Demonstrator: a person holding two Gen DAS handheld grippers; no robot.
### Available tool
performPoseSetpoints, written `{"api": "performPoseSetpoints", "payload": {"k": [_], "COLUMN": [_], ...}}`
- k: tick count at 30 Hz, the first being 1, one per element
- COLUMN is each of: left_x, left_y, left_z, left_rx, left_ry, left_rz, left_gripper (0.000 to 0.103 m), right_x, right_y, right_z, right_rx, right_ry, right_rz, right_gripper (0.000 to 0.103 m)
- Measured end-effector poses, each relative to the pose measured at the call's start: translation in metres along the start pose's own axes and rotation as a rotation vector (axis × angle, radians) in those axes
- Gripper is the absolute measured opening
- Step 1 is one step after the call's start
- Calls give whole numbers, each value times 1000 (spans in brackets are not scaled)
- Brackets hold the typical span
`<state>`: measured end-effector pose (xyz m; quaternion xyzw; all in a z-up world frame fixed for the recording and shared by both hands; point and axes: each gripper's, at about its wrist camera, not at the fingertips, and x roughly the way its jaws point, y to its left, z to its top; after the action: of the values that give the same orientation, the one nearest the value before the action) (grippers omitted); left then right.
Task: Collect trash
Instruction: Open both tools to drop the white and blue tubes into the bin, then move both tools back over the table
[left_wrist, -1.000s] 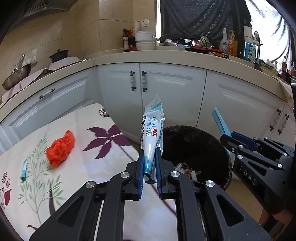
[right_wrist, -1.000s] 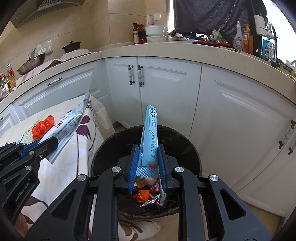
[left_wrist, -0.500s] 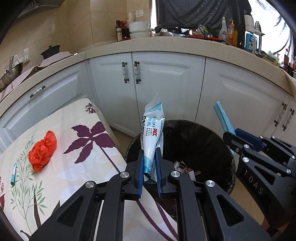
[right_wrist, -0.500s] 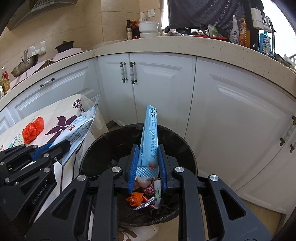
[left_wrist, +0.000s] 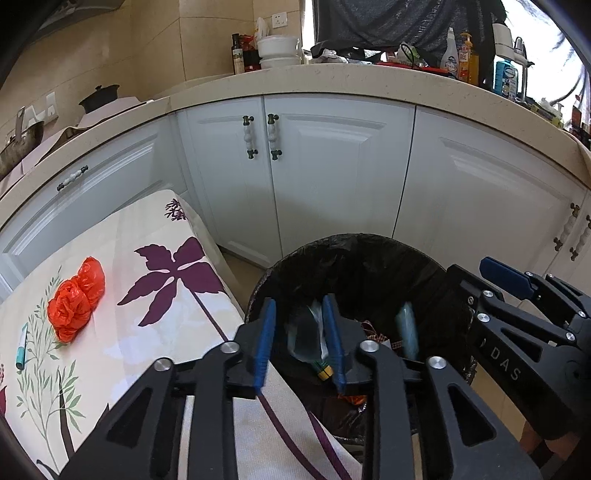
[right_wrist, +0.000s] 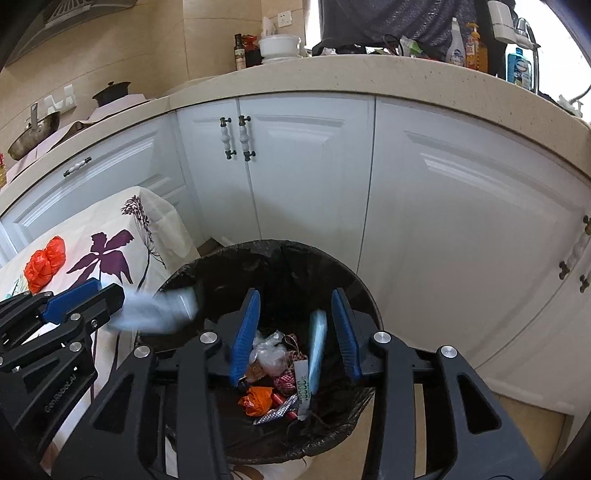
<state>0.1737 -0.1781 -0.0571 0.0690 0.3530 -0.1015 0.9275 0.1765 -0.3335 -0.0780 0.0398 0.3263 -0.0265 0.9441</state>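
Both grippers hang over a round bin with a black liner (left_wrist: 351, 240) (right_wrist: 258, 245). My left gripper (left_wrist: 299, 343) is opening. A white and blue wrapper (left_wrist: 306, 336) slips down between its blue pads, blurred and free of them. From the right wrist view the same wrapper (right_wrist: 159, 306) drops off the left gripper (right_wrist: 103, 295) at the bin's left rim. My right gripper (right_wrist: 295, 332) is opening too, and a long light-blue wrapper (right_wrist: 317, 339) falls between its jaws, close to the right pad. An orange plastic bag (left_wrist: 74, 299) lies crumpled on the flowered tablecloth (left_wrist: 166, 332).
Several wrappers and an orange scrap (right_wrist: 258, 400) lie at the bin's bottom. A small teal tube (left_wrist: 21, 350) rests on the cloth left of the orange bag. White cabinet doors (left_wrist: 332, 177) under a stone counter stand right behind the bin.
Both grippers were shut on upright wrappers and have spread their jaws. Both wrappers have dropped toward the bin. Both hands sank a little over the bin.
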Motion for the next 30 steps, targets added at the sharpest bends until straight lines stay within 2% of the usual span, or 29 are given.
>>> {"api": "performPoseSetpoints", "payload": {"k": [7,8,18,27,30], "left_x": [0,-1,-5,-18,-22], "left_y": [0,-1,0,10,19], "left_z": [0,0,1,5,6], "left_rx": [-2,-3,-8,-26,-42], "left_ry": [-7,-7,-28,-72,-83], "left_rz": [6,6,7,13,22], "left_gripper": [45,45,49,58,60], "right_x": [-2,-3,-8,-15,-16], "right_y": [-4,-4,-7,-5,1], "right_z": [-1,-1,-2,1,3], "right_rx": [11,12,19,31,26], "right_ry": [-3,-7,-12,-37,-40], "right_rz": [-11,-16,-26,-37,-29], "right_gripper": [44,47,48,61,61]}}
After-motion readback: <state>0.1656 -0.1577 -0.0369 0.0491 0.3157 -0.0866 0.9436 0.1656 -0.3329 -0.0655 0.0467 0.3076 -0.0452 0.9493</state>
